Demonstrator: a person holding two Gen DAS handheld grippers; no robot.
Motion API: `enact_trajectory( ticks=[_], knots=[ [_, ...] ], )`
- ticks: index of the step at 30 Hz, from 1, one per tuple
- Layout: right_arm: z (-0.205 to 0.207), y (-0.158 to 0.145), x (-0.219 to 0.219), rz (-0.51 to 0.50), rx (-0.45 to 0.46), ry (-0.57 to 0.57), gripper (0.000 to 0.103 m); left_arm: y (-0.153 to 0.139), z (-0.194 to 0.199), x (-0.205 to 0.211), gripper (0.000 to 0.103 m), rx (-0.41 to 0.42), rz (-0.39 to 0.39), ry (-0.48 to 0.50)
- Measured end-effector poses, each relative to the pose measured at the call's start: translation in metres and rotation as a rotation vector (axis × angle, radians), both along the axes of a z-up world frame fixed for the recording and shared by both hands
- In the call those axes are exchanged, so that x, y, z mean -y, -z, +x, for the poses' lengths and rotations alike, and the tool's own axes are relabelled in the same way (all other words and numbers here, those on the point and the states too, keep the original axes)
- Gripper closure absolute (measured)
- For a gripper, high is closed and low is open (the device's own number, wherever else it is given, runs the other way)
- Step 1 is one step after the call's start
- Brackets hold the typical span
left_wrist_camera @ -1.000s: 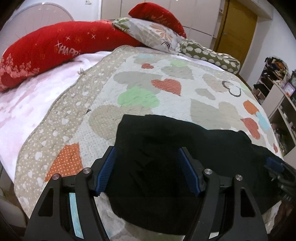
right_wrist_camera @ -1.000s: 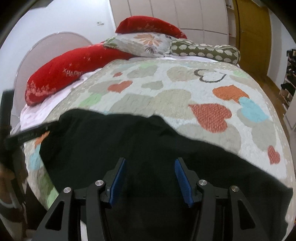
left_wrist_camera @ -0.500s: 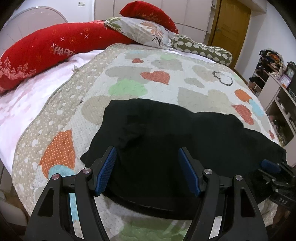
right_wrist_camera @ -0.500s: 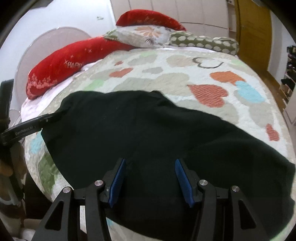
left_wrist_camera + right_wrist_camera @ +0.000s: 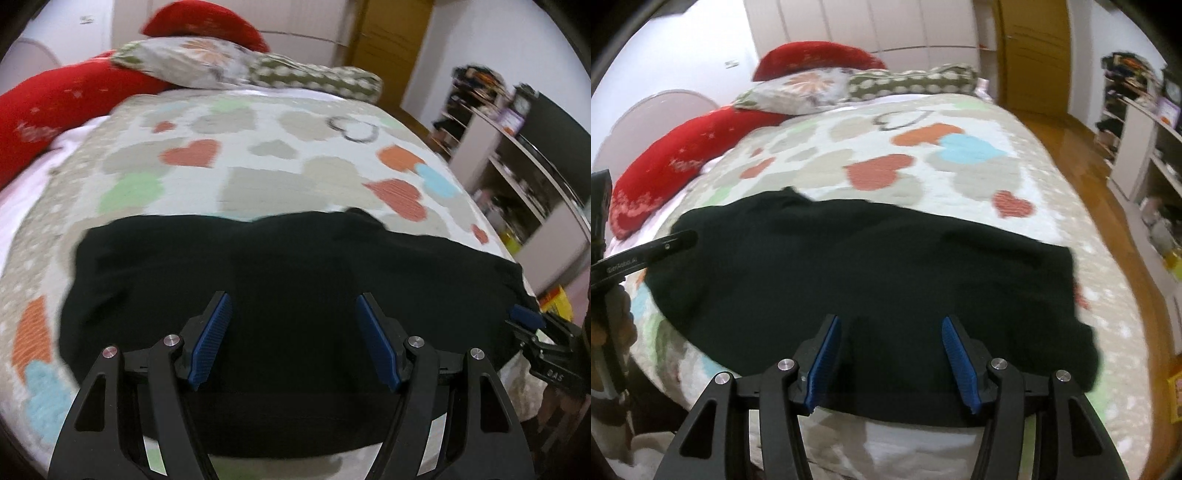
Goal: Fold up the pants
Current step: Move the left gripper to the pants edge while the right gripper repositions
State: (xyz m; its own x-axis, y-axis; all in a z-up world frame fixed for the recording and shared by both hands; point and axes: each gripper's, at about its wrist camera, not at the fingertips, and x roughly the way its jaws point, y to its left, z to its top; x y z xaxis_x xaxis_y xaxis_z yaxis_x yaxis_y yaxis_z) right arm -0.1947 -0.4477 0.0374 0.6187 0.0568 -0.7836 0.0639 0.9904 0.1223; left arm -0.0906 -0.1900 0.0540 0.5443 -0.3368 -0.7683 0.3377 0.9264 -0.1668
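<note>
Pants [image 5: 295, 280]: black, spread across near edge of heart-print quilt [image 5: 258, 166].
Surroundings: red bolster [image 5: 683, 155], pillows [image 5: 812, 88], shelves [image 5: 535, 177].
Left gripper [image 5: 293, 339]: jaws spread, nothing pinched.
Right gripper [image 5: 890, 358]: jaws parted, gripping nothing.
Writing: too blurred to read.

- We see the quilt [image 5: 258, 177] smeared by motion blur; its heart patches have soft edges.
- Beyond the quilt, the shelf [image 5: 517, 177] contents are too blurred and small to name.
- The black pants [image 5: 280, 280] hide the quilt beneath them, and their near hem is partly covered by the left gripper [image 5: 293, 339].
- The red pillow's [image 5: 668, 162] lettering is unreadable.
</note>
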Motion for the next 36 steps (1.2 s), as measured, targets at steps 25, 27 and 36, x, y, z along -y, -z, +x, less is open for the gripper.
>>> enact_trajectory(
  ticks=[25,27,36],
  knots=[
    [-0.062,-0.029,0.094,0.080,0.054,0.213,0.046,-0.005,0.021,0.178,0.033,-0.112,-0.027,0.477],
    [-0.069,-0.024,0.100,0.103,0.036,0.229,0.046,-0.005,0.023,0.191,0.033,-0.119,-0.028,0.508],
    [-0.075,-0.002,0.109,0.251,0.023,0.241,0.039,-0.002,0.029,0.240,0.032,-0.140,-0.028,0.665]
  ],
)
